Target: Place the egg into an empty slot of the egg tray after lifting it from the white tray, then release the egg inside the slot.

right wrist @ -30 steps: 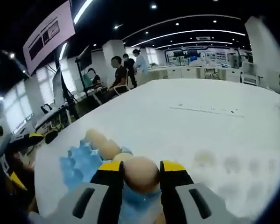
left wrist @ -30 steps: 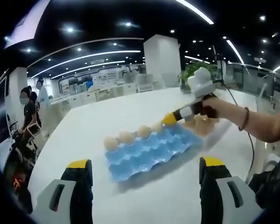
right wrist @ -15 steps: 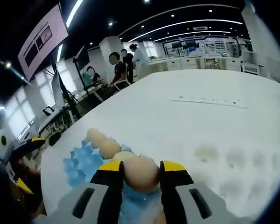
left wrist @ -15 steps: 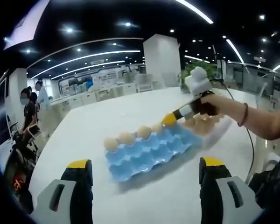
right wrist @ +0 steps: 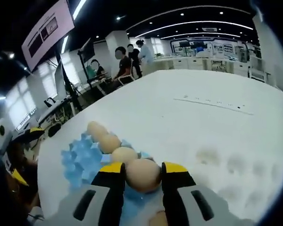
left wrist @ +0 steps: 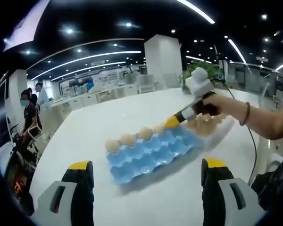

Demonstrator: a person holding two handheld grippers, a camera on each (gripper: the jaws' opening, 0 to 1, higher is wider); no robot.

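Observation:
A blue egg tray (left wrist: 151,153) lies on the white table (left wrist: 104,122) with three eggs (left wrist: 128,139) along its far edge. My right gripper (right wrist: 142,175) is shut on a tan egg (right wrist: 142,175), low over the tray's (right wrist: 80,160) far row beside the three eggs (right wrist: 108,142). The left gripper view shows that right gripper (left wrist: 171,122), held by a hand, at the row's right end. A white tray (left wrist: 212,126) with eggs sits behind it. My left gripper (left wrist: 146,176) stands open in front of the blue tray, holding nothing.
People (right wrist: 125,63) sit and stand at desks beyond the table's far edge. A person (left wrist: 29,110) stands at left in the left gripper view. A cable (left wrist: 240,106) trails from the right gripper. A line of marks (right wrist: 212,104) crosses the table.
The right gripper view has shifted a little, so more of the blue tray and its three eggs shows. The egg stays clamped. My left gripper has not moved.

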